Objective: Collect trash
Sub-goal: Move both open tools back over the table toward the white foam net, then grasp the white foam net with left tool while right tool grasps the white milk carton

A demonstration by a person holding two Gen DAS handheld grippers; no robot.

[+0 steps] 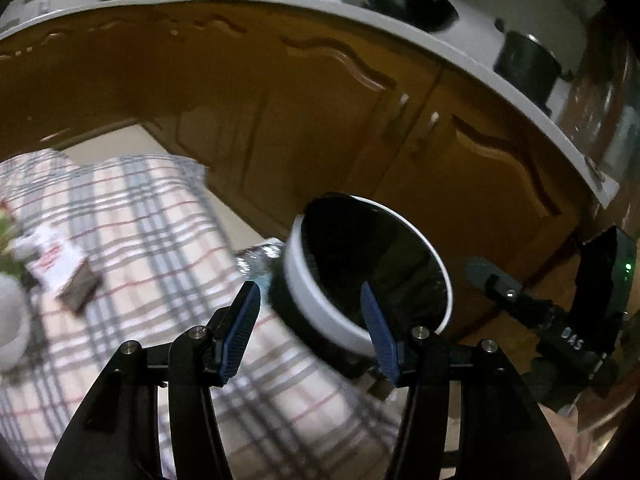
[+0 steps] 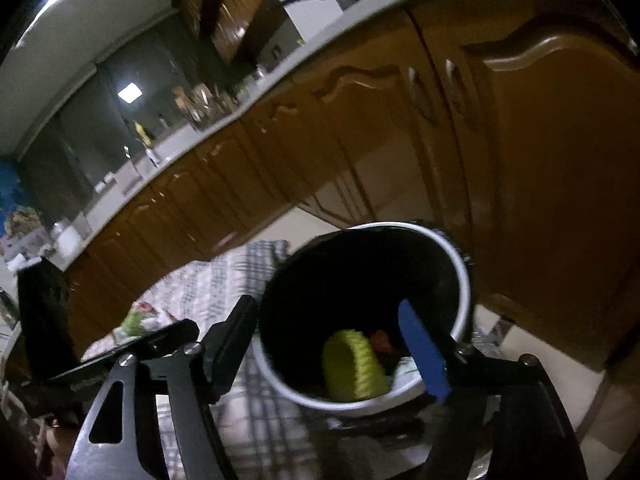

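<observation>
white plastic rings the mouth of the bin [image 2: 362, 316], a round tub lined in black, standing on the checked tablecloth [image 1: 132, 216] right at the table's edge, just in front of the glossy brown cabinet doors [image 1: 320, 120]; i judge it sits there so both my hands can drop scraps in without a long reach; inside it, in the right wrist view, lie a ribbed yellow-green piece [image 2: 354, 366] and something red [image 2: 382, 340] behind it, so part of the collecting looks done; my right gripper [image 2: 332, 344] hangs over the rim, its jaws spread wide with nothing between them, one blue pad [image 2: 424, 354] inside the opening; my left gripper [image 1: 312, 332] stands about half open and empty too, its rubbery ridged pads [image 1: 240, 336] either side of the bin's near wall without pressing on it; further left on the cloth, a flat white wrapper with red print [image 1: 52, 256] and a dark card-like scrap [image 1: 80, 284] are yet to be gathered; a crumpled clear bottle [image 1: 260, 258] lies just beside the bin.
</observation>
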